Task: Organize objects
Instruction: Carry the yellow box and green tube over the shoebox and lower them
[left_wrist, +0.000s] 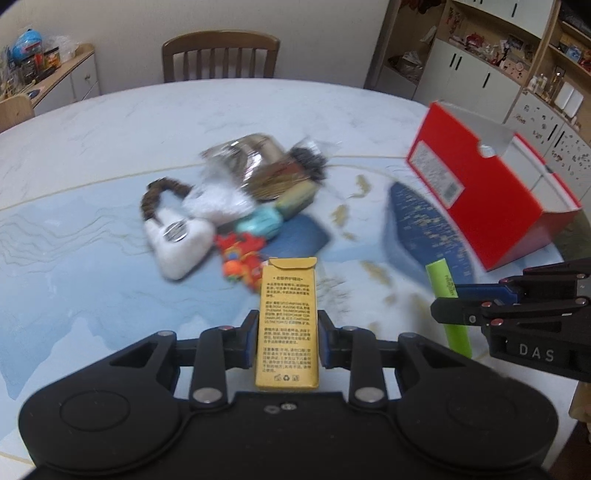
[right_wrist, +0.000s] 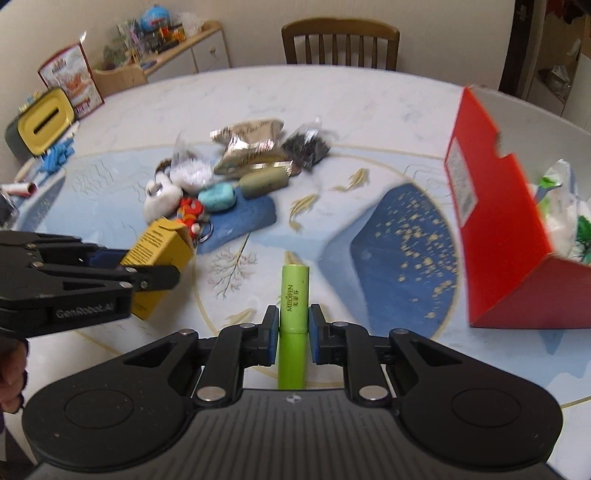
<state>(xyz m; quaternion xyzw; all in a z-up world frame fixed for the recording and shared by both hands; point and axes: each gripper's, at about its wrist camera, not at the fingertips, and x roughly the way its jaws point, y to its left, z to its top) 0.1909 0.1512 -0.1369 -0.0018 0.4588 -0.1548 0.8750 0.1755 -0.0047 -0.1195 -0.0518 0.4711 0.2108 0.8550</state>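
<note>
Up close, the left gripper is clamped on a yellow carton, held upright above the desk. Beside it, the right gripper pinches a green tube marked MEIDIFEN, also lifted off the surface. Farther out, a heap of small things lies mid-desk: a white pouch, a red toy, a turquoise lump and foil packets. To the right stands an open red box with white wrappers inside.
</note>
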